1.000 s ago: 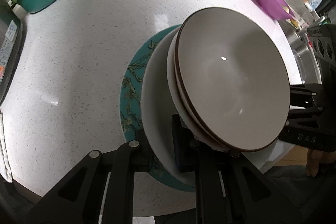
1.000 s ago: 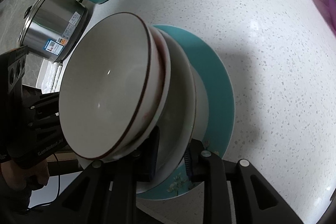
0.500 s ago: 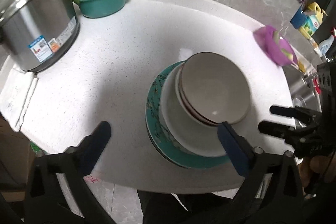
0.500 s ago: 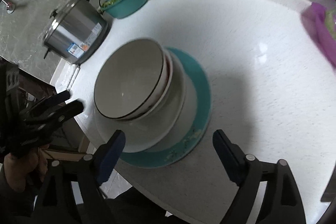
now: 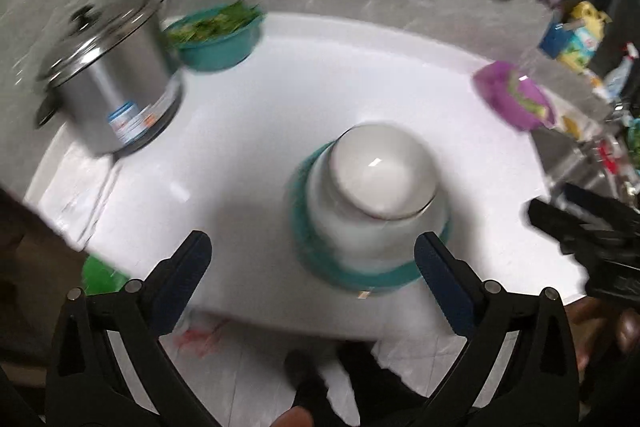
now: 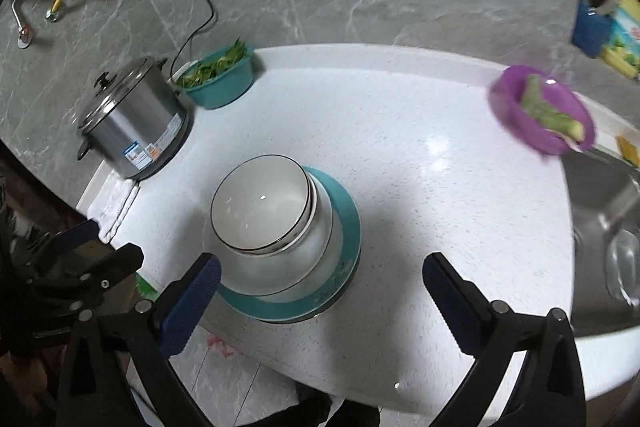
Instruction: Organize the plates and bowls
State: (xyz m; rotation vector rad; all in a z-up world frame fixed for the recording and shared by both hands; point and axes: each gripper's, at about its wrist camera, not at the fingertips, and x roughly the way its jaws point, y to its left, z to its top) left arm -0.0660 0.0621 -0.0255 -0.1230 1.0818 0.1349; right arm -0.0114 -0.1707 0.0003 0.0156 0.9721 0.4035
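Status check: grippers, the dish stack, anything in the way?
Left gripper open, empty. Right gripper opening, nothing between its jaws. Bowls nested on teal plate, stack free on counter. Nothing in the way.

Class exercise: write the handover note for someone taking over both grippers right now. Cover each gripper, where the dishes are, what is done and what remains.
Left gripper: open, empty, above the counter.
Right gripper: jaws just finishing opening, nothing between them.
Dishes: brown-rimmed bowl nested on a white bowl, on the teal plate, near the front edge of the white counter.
Done: stack built and released.
Left: no other loose plates or bowls visible; check outside the views. Teal basin and purple bowl hold vegetables.
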